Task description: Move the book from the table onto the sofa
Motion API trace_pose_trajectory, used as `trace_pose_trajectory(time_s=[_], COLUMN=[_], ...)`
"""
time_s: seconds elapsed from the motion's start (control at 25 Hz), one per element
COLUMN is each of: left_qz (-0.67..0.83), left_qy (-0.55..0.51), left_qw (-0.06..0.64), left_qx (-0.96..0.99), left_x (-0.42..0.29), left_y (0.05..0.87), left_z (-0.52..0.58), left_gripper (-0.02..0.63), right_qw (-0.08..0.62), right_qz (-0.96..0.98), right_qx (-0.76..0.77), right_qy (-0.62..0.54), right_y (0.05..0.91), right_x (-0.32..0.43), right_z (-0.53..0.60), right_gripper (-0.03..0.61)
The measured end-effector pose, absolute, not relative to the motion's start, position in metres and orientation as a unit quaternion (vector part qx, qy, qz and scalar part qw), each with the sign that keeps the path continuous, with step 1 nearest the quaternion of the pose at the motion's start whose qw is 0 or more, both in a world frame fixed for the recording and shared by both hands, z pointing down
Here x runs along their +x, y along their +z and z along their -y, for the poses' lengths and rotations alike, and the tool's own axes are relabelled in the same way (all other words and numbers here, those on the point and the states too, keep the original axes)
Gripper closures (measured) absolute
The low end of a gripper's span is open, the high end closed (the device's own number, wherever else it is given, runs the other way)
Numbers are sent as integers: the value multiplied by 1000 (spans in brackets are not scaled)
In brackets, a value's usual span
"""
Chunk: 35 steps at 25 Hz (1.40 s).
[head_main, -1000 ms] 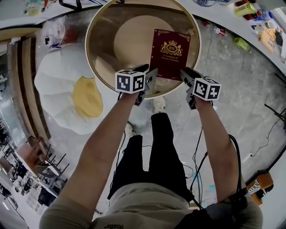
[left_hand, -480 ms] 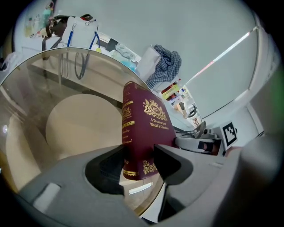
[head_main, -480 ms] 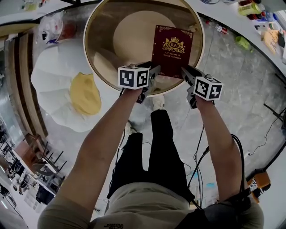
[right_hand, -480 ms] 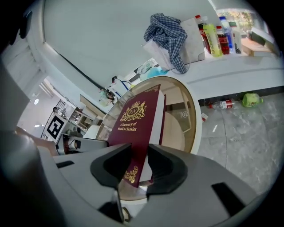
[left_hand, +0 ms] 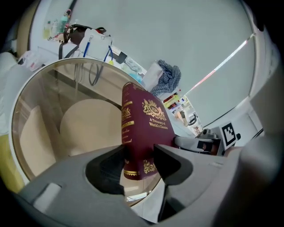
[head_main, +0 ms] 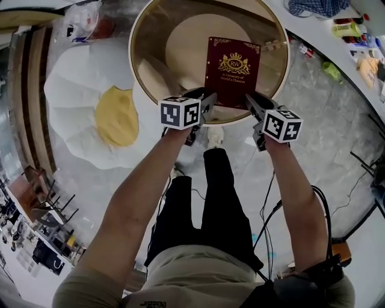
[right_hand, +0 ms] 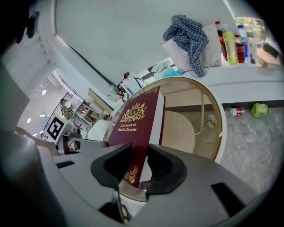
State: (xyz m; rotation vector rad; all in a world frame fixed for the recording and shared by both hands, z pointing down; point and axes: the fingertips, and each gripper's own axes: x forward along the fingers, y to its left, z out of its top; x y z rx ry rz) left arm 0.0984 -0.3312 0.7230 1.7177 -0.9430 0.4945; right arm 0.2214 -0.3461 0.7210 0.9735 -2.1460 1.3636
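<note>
A dark red hardback book point(head_main: 231, 69) with gold print is held tilted up above the round glass-topped table point(head_main: 133, 66). My left gripper point(head_main: 207, 103) is shut on its near left corner by the spine, with the book point(left_hand: 144, 128) standing between the left gripper's point(left_hand: 140, 160) jaws. My right gripper point(head_main: 252, 103) grips the near right corner. Its jaws are still closing, and in the right gripper view point(right_hand: 140, 165) the cover point(right_hand: 137, 117) is pinched between them. The white sofa point(head_main: 72, 90) with a yellow cushion point(head_main: 116, 115) lies on the floor left of the table.
A white counter point(head_main: 346, 45) curves along the upper right, carrying bottles point(head_main: 349, 27) and a checked cloth point(head_main: 319, 7). Cables point(head_main: 264, 204) trail over the grey floor by my legs. Wooden furniture point(head_main: 30, 78) runs along the far left.
Both grippers have risen a little, taking the book's near edge up off the glass. The table and sofa sit further right in the head view than before.
</note>
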Motion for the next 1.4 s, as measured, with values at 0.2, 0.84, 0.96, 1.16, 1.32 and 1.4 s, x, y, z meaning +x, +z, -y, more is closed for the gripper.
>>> trace_pose_trajectory(time_s=[0.2, 0.84, 0.96, 1.16, 1.32, 1.4], left_qz=[425, 517, 531, 552, 560, 563], left_qy=[185, 128, 118, 102, 94, 89], left_qw=[526, 520, 524, 529, 533, 537], left_qx=[713, 667, 655, 637, 627, 622], left_x=[51, -90, -143, -196, -192, -199], left_y=[710, 689, 689, 690, 697, 704], left_z=[313, 167, 129, 88, 86, 76], left_gripper=[410, 410, 410, 410, 410, 410], right_qw=[218, 253, 264, 279, 291, 297], right_qz=[790, 831, 836, 842, 843, 843], right_qx=[325, 234, 216, 190, 175, 169], right_qy=[472, 436, 431, 421, 417, 415], right_y=[708, 691, 689, 689, 696, 701], right_x=[173, 24, -30, -87, -84, -93], right_z=[336, 212, 179, 145, 146, 138], right_gripper=[460, 462, 462, 462, 462, 463])
